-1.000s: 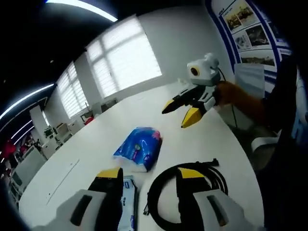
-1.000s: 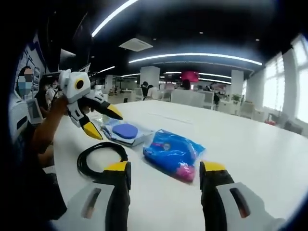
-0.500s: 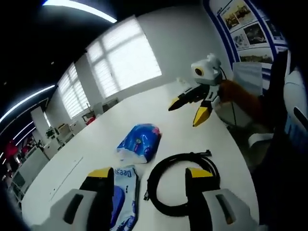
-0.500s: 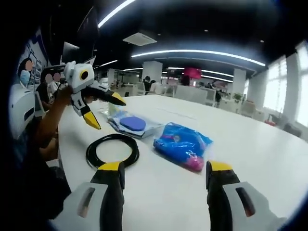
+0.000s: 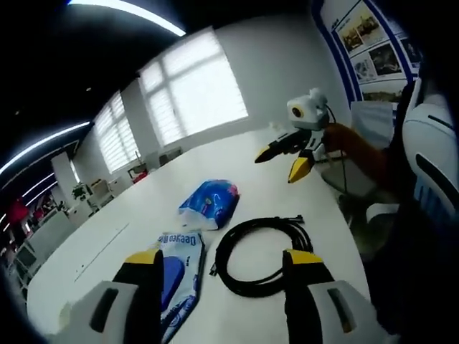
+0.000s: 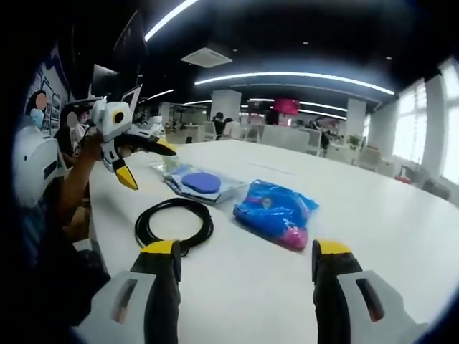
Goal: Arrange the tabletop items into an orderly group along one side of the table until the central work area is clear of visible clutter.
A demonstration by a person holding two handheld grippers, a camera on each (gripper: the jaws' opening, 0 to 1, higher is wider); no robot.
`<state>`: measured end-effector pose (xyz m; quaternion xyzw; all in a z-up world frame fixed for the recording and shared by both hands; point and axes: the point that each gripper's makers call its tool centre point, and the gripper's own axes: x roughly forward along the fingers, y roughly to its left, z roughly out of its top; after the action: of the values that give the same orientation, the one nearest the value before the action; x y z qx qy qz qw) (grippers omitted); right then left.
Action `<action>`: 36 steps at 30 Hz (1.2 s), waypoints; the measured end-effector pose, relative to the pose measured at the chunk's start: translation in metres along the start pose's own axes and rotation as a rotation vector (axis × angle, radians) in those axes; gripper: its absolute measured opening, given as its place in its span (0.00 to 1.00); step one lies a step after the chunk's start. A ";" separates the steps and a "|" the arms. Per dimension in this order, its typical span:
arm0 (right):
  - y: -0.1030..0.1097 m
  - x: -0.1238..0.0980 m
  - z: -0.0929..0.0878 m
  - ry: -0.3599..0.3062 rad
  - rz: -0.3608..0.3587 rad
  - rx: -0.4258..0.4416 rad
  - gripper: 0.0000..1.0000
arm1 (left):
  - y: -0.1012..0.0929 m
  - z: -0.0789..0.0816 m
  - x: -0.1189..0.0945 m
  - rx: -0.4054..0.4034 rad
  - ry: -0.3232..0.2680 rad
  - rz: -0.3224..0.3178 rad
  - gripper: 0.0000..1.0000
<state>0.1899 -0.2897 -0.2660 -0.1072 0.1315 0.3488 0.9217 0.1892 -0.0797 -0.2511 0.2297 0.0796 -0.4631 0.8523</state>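
Flat pack (image 5: 174,276) partly behind left jaws

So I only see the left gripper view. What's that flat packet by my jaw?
Observer: From the right gripper view, the flat packet is a clear wrapper with a round dark blue thing inside.
Operator: Is my left gripper touching the table?
Observer: No, the left gripper hangs in the air, jaws open, beyond the black cable.
Operator: Is the blue bag all blue?
Observer: No, the blue bag has pink at one end.

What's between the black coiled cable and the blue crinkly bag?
Bare white tabletop lies between the black coiled cable and blue crinkly bag, per the right gripper view.
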 end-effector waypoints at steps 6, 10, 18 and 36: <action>0.003 -0.008 -0.004 0.008 -0.001 0.006 0.74 | 0.009 -0.008 -0.027 -0.032 -0.006 0.043 0.71; 0.001 -0.014 -0.007 0.012 -0.011 0.017 0.77 | 0.008 -0.022 -0.044 -0.033 0.030 0.052 0.74; 0.002 -0.013 -0.014 0.045 -0.017 0.021 0.80 | 0.012 -0.033 -0.061 -0.079 0.024 0.088 0.79; 0.006 -0.011 -0.016 0.055 -0.011 0.016 0.83 | 0.021 -0.052 -0.117 -0.172 -0.017 0.184 0.91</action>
<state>0.1747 -0.2966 -0.2781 -0.1101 0.1588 0.3397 0.9205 0.1449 0.0426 -0.2494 0.1582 0.0904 -0.3762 0.9085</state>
